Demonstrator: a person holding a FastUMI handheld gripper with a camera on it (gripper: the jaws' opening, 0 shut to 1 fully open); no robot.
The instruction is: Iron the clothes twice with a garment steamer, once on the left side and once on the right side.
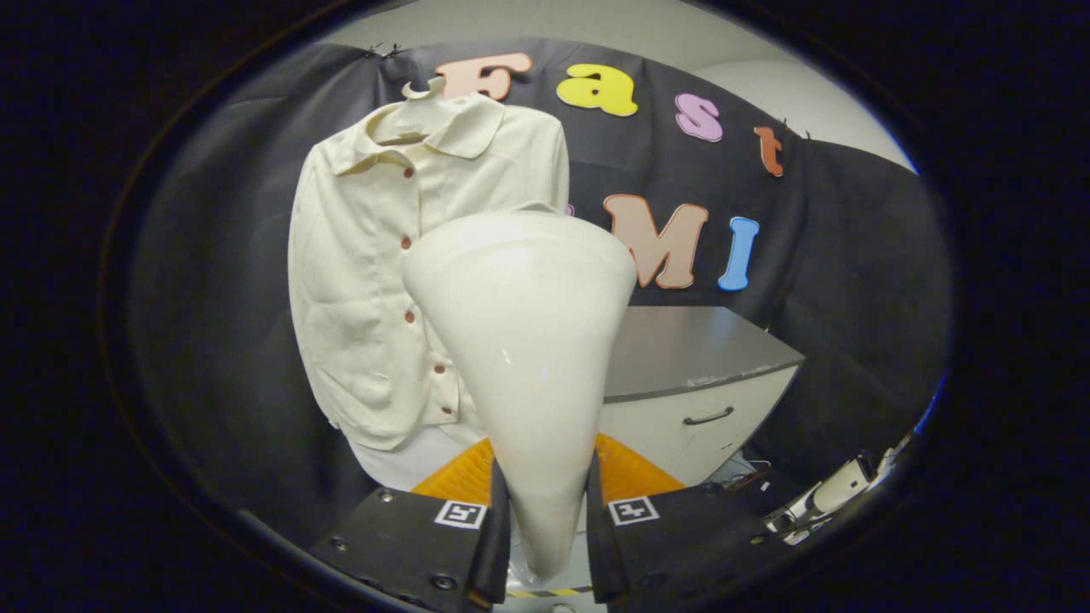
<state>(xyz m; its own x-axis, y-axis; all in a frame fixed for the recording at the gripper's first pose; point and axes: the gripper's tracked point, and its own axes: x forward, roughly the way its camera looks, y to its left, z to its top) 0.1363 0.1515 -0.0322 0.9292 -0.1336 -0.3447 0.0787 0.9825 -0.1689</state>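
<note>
Clamped on the garment steamer (521,340), raised before the hanging shirt (400,272).

Gripper (549,532) closed, both black fingers (494,536) pressing the narrow lower end of the cream steamer, wide head flaring up ahead of them. Cream shirt with brown buttons just beyond and to the left, on a hanger (419,92) against the black cloth wall (851,255), partly hidden behind the steamer head. Grey-topped cabinet (707,375) with a dark drawer handle beyond on the right. Orange surface (630,472) just ahead of the fingers.
</note>
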